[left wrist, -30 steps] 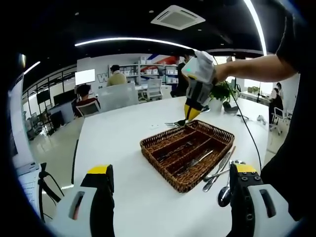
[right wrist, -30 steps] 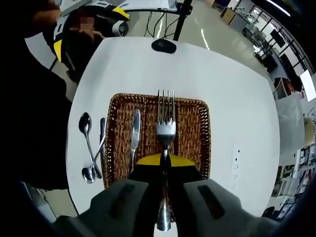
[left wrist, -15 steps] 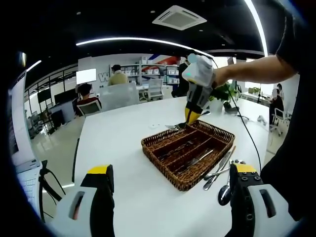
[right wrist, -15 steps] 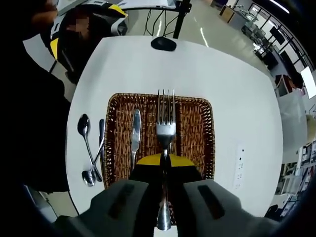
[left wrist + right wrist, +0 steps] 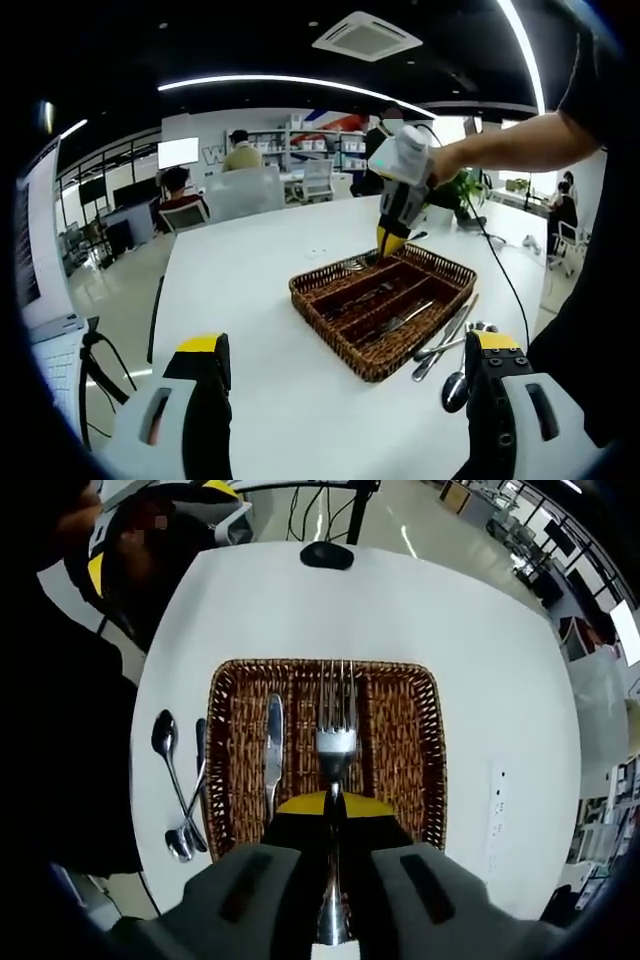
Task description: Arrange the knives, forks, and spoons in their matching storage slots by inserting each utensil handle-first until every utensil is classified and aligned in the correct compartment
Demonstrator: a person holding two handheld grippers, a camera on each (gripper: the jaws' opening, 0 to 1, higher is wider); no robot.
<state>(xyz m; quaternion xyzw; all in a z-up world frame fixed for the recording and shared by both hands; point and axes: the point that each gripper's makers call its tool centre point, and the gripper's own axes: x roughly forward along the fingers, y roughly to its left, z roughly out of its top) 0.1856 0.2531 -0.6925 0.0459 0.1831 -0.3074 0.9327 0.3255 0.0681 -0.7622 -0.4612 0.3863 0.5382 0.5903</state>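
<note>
The silver metal fork (image 5: 336,720) is pinched by its handle in the right gripper (image 5: 333,810), tines pointing forward over the middle of the brown woven wicker tray (image 5: 425,750) on the white counter (image 5: 480,660), apparently lined up for a compartment beside the silver knife (image 5: 272,748) already lying inside. Loose spoons (image 5: 172,780) wait just beside the tray. The left gripper (image 5: 345,360) hangs spread and empty, low and near the counter's edge.
</note>
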